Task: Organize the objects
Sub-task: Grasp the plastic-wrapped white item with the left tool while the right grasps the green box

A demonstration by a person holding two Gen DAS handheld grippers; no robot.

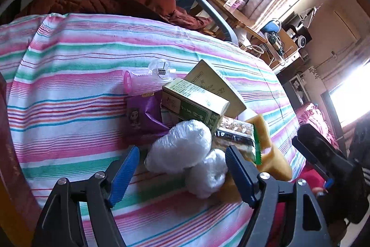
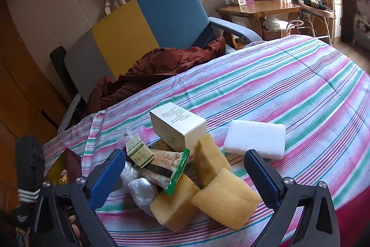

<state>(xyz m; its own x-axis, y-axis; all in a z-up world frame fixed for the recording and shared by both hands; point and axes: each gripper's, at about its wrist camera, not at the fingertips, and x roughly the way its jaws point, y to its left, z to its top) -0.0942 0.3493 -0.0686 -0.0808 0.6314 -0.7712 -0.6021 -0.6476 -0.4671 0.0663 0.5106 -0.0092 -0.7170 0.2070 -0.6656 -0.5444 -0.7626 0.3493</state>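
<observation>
Both grippers are hanging released: the left gripper (image 1: 182, 174) straddling the plastic-wrapped bundles (image 1: 182, 145), the right gripper (image 2: 185, 175) over yellow sponges (image 2: 225, 197); the striped bedspread (image 2: 300, 89) is lying open beyond the white sponge (image 2: 254, 139).

No text could be read with confidence in either view. Dense lines of small print covered the top of the small green box (image 1: 194, 100) in the left wrist view, too blurred to make out. Behind that green box, the larger cream box (image 2: 178, 125) carried faint printed lines on its top face in the right wrist view, also illegible. Left of the green box, a purple packet (image 1: 142, 118) showed a cartoon figure but no readable words. Far behind the pile, boxes on the wooden side table (image 2: 256, 7) bore labels too small to read.
</observation>
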